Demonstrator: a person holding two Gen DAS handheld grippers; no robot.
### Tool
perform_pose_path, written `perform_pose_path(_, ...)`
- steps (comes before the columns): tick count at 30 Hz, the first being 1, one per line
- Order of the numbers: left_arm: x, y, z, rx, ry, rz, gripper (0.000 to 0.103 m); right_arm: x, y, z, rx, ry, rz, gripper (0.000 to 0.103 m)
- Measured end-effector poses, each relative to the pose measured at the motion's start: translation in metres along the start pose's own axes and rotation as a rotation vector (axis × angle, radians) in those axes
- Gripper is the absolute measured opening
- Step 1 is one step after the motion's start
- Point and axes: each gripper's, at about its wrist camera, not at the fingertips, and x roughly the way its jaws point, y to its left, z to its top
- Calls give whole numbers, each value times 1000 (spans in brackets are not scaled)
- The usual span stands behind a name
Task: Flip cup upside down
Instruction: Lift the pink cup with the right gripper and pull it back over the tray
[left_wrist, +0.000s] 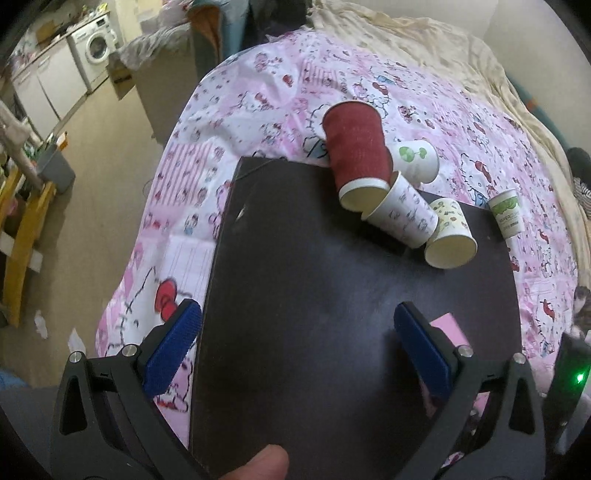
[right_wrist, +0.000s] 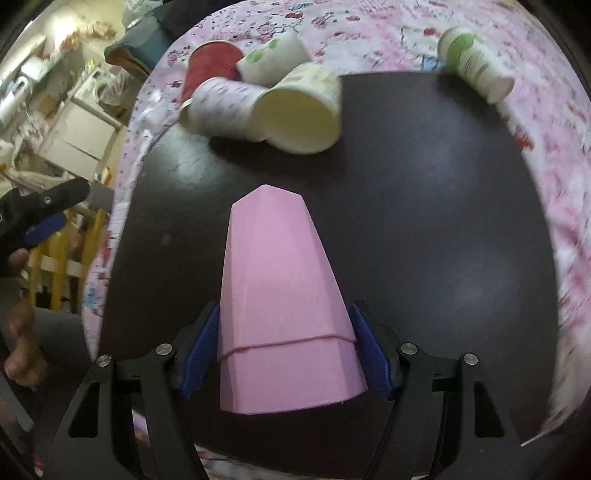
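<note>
My right gripper (right_wrist: 284, 347) is shut on a pink faceted cup (right_wrist: 277, 295). The cup's narrow closed base points away from me, over the dark board (right_wrist: 424, 221). Its wide rim end lies nearest the camera. A corner of the pink cup (left_wrist: 448, 326) shows in the left wrist view behind my left gripper's right finger. My left gripper (left_wrist: 297, 317) is open and empty above the near part of the dark board (left_wrist: 314, 295).
Several paper cups lie tipped at the board's far edge: a red one (left_wrist: 356, 147), a white printed one (left_wrist: 402, 212), a cream one (left_wrist: 448, 234), a leaf-print one (left_wrist: 417, 160). A green-labelled cup (left_wrist: 508, 216) stands at the right. A pink patterned bedsheet (left_wrist: 258, 103) surrounds the board.
</note>
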Motion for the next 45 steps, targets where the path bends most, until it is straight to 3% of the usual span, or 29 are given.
perform_pose_path(11,-5,12,-1,-35,-11,-9,103,18,34,-19,95,26,108,74)
perform_pose_path(14,-3,9,-1,-33,-6,-14,103,12,33,-17,71,18,92,85)
perform_pose_path(24,1,-1,-2,-13,2,-10,103,-4,22,-13,29,18,101,86)
perform_pose_path(28,4,1,-3,-29,18,-11,103,-24,16,-7,-21,-45,60,86)
perform_pose_path(31,7,2,-6,-55,30,10,103,-45,6,0,-63,-118,-20,89)
perform_pose_path(34,11,-1,-8,-57,59,-16,103,-62,-8,7,-88,-193,-92,94)
perform_pose_path(38,8,-14,-13,-22,77,-30,103,-68,-31,9,-35,-240,-65,94)
perform_pose_path(42,15,-27,-12,-29,174,-92,103,-70,-43,12,59,-253,-15,94)
perform_pose_path(45,36,-40,-10,-42,330,-173,102,-75,-45,13,59,-268,-29,94)
